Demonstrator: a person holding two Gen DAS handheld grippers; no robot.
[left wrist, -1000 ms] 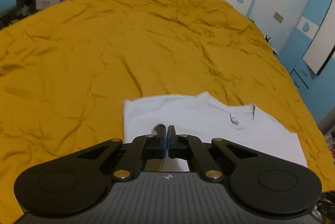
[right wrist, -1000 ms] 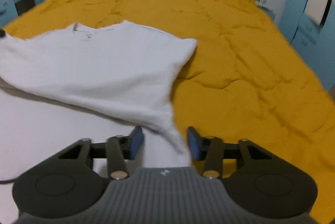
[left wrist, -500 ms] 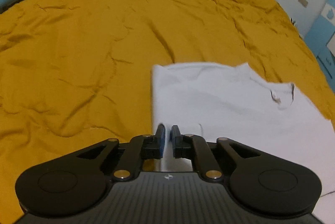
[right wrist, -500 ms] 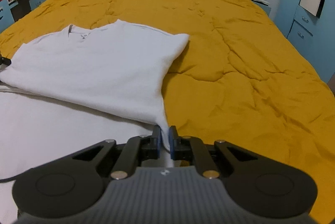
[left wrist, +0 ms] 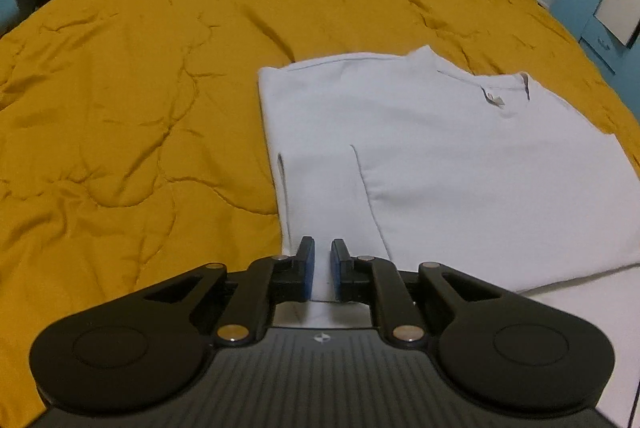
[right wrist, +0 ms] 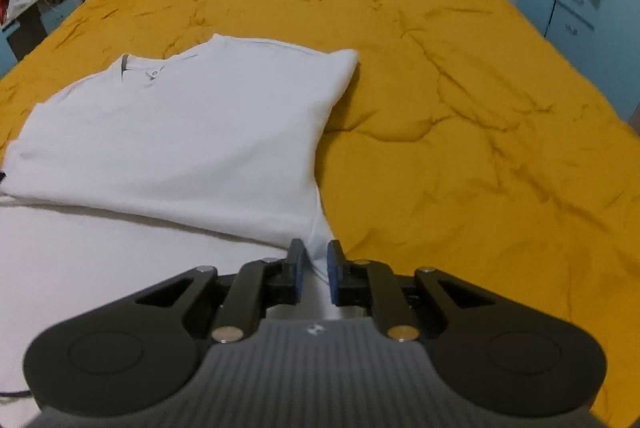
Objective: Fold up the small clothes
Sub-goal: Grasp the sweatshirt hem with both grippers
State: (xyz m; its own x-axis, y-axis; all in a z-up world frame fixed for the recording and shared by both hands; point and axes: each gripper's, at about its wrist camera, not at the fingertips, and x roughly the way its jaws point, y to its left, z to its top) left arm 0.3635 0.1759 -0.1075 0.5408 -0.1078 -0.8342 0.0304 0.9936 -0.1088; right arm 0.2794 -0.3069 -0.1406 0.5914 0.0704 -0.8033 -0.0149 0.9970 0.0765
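Both grippers have come down and the white T-shirt, lifted a second ago, now lies folded flat on the bed.

The left gripper [left wrist: 322, 256] has just been opening: its blue pads stand slightly apart over the near left corner of the white T-shirt [left wrist: 432, 155], cloth showing in the gap but not pinched. The right gripper [right wrist: 312, 260] has just been opening too, its pads a little apart with the shirt's near right corner [right wrist: 320, 248] loose between them. The shirt lies on the mustard-yellow quilt [left wrist: 140, 87], collar [left wrist: 508, 87] toward the far side, a sleeve [left wrist: 320, 187] folded in over the body, its near part resting on a white layer beneath.
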